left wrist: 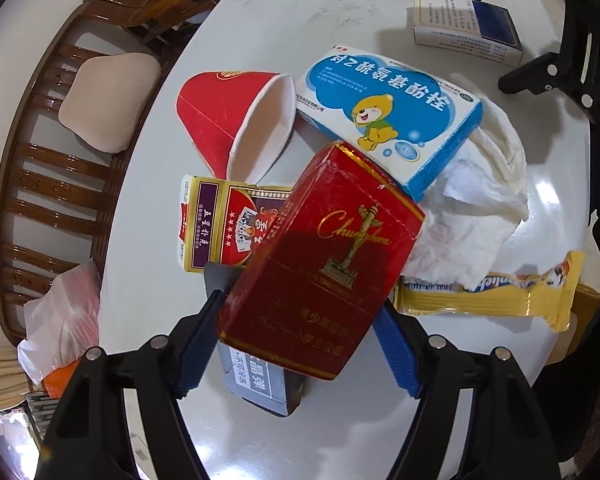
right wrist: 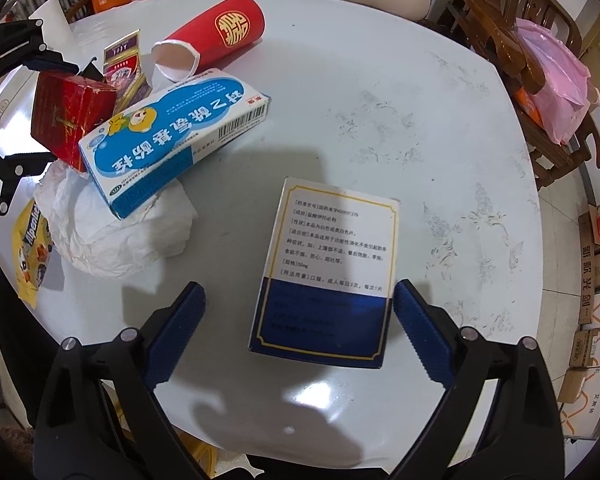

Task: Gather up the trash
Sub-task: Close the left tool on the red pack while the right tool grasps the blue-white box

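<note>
My left gripper (left wrist: 300,304) is shut on a red cigarette pack (left wrist: 324,248), both blue pads pressing its long sides; the pack (right wrist: 72,120) is tilted above a grey box (left wrist: 260,388). My right gripper (right wrist: 299,287) stands open over a white and blue medicine box (right wrist: 328,264) lying flat, the right pad close to its edge and the left pad well clear. Around them lie a red paper cup (left wrist: 228,120), a blue bear-printed box (left wrist: 388,120), a playing-card box (left wrist: 220,228), a crumpled tissue (right wrist: 120,236) and a yellow candy wrapper (left wrist: 492,296).
Everything sits on a round white table (right wrist: 380,100). Wooden chairs (left wrist: 40,184) ring it, one with a beige cushion (left wrist: 108,100). A pink plastic bag (right wrist: 548,84) lies on a chair, and cardboard boxes (right wrist: 596,272) stand on the floor to the right.
</note>
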A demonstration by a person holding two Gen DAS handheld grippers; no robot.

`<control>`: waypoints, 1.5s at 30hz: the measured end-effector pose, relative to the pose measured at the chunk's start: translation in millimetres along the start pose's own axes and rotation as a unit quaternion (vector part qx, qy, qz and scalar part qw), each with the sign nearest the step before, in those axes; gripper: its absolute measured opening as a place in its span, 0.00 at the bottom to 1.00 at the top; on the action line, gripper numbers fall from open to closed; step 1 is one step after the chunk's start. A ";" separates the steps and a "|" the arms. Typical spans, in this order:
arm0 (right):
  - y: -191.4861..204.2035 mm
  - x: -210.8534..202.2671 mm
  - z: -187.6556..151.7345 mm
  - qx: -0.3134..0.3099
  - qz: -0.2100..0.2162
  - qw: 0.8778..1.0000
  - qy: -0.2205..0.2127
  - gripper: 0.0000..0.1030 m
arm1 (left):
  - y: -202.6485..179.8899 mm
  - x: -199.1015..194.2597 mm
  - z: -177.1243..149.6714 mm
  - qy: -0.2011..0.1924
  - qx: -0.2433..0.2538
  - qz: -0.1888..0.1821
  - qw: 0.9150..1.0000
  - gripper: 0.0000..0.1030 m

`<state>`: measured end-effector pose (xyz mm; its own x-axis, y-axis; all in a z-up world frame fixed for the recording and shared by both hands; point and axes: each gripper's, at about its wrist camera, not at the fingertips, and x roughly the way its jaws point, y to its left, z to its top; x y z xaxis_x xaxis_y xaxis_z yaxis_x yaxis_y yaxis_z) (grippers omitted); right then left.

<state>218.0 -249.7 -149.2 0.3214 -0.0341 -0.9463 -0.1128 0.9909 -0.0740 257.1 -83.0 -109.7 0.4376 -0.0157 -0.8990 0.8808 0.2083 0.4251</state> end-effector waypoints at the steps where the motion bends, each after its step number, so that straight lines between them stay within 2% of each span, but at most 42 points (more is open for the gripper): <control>1: -0.1 -0.7 -0.4 0.002 0.004 1.000 0.000 0.87 | 0.4 -0.6 0.1 0.000 -0.003 -0.001 1.000 0.68; 5: -4.1 -2.4 1.1 0.015 0.029 0.999 0.003 0.67 | 1.7 -2.4 0.5 -0.004 -0.018 -0.009 1.000 0.67; 6: -4.1 -3.2 1.0 0.017 0.030 0.999 0.003 0.65 | 0.3 -2.7 0.0 -0.004 -0.017 -0.007 1.000 0.67; 9: -2.8 -2.9 1.3 0.018 0.028 0.999 0.004 0.65 | -5.1 -3.3 -0.8 -0.004 -0.019 0.000 1.000 0.67; 16: -1.7 -4.9 -2.3 0.024 0.027 0.999 0.003 0.63 | -5.0 -9.2 -2.6 -0.008 -0.060 -0.011 0.998 0.66; 18: -0.8 -5.7 -3.8 0.021 0.022 1.000 0.003 0.63 | -7.2 -7.4 -3.3 0.001 -0.064 -0.002 0.998 0.64; 21: 3.6 -9.2 -6.3 0.012 -0.008 1.000 -0.004 0.63 | -6.0 -1.4 -3.7 0.027 -0.082 0.016 0.996 0.63; 24: 1.9 -12.7 -6.6 0.015 -0.007 1.000 -0.009 0.63 | 3.9 3.9 -5.0 0.049 -0.128 -0.003 0.991 0.62; 29: 4.6 -14.9 -6.6 0.010 -0.020 1.000 -0.013 0.63 | 14.4 0.1 -10.0 0.045 -0.161 -0.007 0.986 0.61; 38: 6.2 -19.6 -5.4 0.014 -0.018 1.000 -0.017 0.63 | 11.7 -7.0 -10.9 0.043 -0.180 -0.001 0.983 0.60; 45: 8.9 -21.8 -5.7 0.011 -0.012 1.000 -0.019 0.63 | 7.6 -25.6 -13.5 0.020 -0.187 0.007 0.982 0.59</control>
<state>204.6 -240.9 -131.1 0.3590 -0.0540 -0.9318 -0.0844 0.9924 -0.0900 250.2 -67.8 -84.8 0.4356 0.0278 -0.8997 0.7430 0.5532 0.3767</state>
